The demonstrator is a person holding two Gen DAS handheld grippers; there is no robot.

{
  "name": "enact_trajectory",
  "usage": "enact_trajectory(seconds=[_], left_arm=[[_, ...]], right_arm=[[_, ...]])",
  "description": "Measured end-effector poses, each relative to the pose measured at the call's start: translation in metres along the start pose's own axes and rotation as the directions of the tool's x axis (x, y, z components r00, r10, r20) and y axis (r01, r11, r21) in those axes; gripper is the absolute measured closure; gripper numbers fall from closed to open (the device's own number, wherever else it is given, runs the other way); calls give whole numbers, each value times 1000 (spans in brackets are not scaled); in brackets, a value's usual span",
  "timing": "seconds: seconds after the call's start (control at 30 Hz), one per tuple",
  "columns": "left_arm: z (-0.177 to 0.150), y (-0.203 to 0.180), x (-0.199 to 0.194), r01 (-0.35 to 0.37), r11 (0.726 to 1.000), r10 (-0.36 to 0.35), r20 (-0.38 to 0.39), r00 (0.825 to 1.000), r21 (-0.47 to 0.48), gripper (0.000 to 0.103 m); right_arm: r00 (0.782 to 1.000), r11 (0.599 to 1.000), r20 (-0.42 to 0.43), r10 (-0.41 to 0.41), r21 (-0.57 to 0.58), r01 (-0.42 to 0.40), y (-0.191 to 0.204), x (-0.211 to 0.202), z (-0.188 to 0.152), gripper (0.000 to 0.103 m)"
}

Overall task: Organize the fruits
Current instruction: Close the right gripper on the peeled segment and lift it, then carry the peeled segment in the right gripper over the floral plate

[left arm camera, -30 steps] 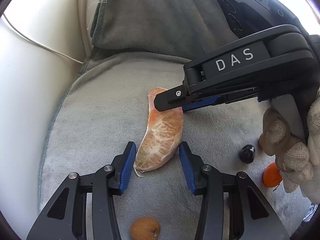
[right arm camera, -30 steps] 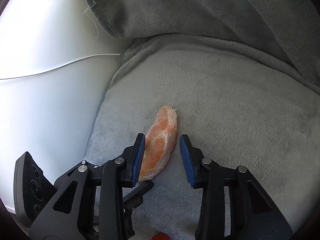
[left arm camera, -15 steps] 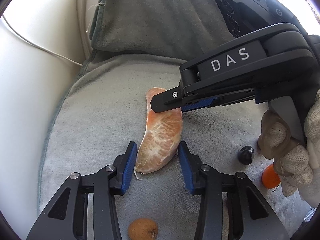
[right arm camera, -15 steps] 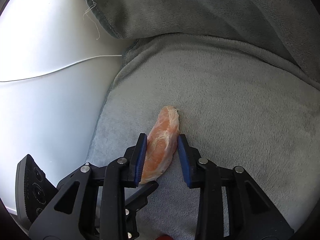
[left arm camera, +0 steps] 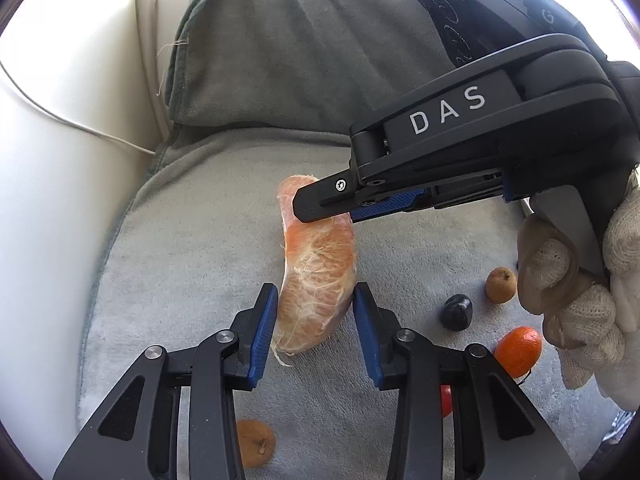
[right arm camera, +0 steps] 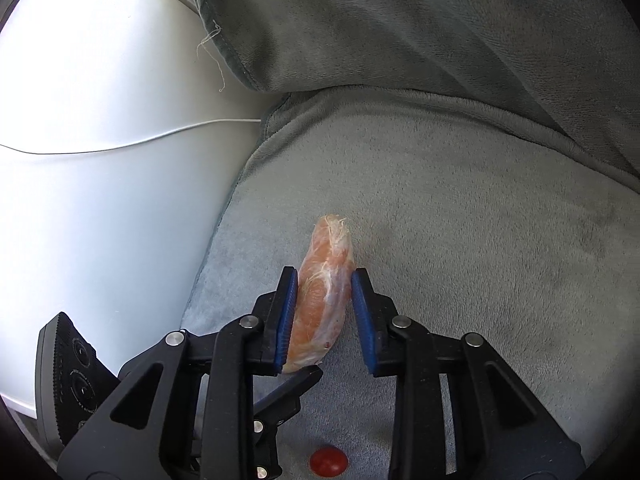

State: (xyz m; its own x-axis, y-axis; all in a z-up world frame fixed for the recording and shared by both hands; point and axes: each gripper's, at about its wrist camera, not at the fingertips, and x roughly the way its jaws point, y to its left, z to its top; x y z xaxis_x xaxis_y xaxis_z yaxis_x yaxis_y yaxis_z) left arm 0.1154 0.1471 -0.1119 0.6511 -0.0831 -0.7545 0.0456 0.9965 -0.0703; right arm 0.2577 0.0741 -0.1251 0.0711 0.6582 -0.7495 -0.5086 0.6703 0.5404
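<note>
Orange, with white pith threads, the peeled curved citrus segment [left arm camera: 318,276] lies on the grey plush blanket [left arm camera: 192,248] in the left wrist view. Its long axis runs away from the camera, and the near end sits between the blue pads of the left gripper [left arm camera: 314,320]. These jaws are narrow and closing; the left pad looks to touch the fruit, while at the right pad contact is hard to judge. The right gripper [left arm camera: 320,210] comes in from the right side, held by a hand in a white knitted glove [left arm camera: 576,292], and it takes the far end of the same segment. To the right on the blanket lie a small brown round fruit [left arm camera: 501,285], a black glossy fruit [left arm camera: 457,312] and a small orange tangerine [left arm camera: 518,351]; another brown fruit [left arm camera: 254,442] lies below, near the camera

In the right wrist view the segment [right arm camera: 324,300] stands edge-up between the pads of the right gripper [right arm camera: 324,316]. The jaws are narrow and closing, and the left pad presses the fruit while the right pad is just at its side. A red round fruit [right arm camera: 329,461] lies nearer the camera. Both grippers hold one piece at its two ends, so the next move probably depends on pulling along or across this long axis
</note>
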Motion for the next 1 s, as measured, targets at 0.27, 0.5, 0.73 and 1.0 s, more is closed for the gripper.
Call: enact_trajectory(seconds=[0.27, 0.5, 0.73, 1.0], left_arm=[[-5, -29, -24, 1, 999, -3, 27, 1000, 41, 66], [3, -60, -27, 17, 996, -21, 42, 999, 86, 66], [13, -97, -30, 41, 990, -48, 50, 998, 135, 66], [28, -135, -17, 89, 978, -100, 47, 994, 191, 66]], right_arm=[[999, 1000, 45, 1, 4, -1, -6, -30, -9, 74], [996, 1000, 84, -8, 22, 6, -21, -65, -20, 74], [992, 999, 127, -22, 48, 16, -45, -102, -33, 74], [983, 995, 173, -60, 90, 45, -76, -142, -47, 74]])
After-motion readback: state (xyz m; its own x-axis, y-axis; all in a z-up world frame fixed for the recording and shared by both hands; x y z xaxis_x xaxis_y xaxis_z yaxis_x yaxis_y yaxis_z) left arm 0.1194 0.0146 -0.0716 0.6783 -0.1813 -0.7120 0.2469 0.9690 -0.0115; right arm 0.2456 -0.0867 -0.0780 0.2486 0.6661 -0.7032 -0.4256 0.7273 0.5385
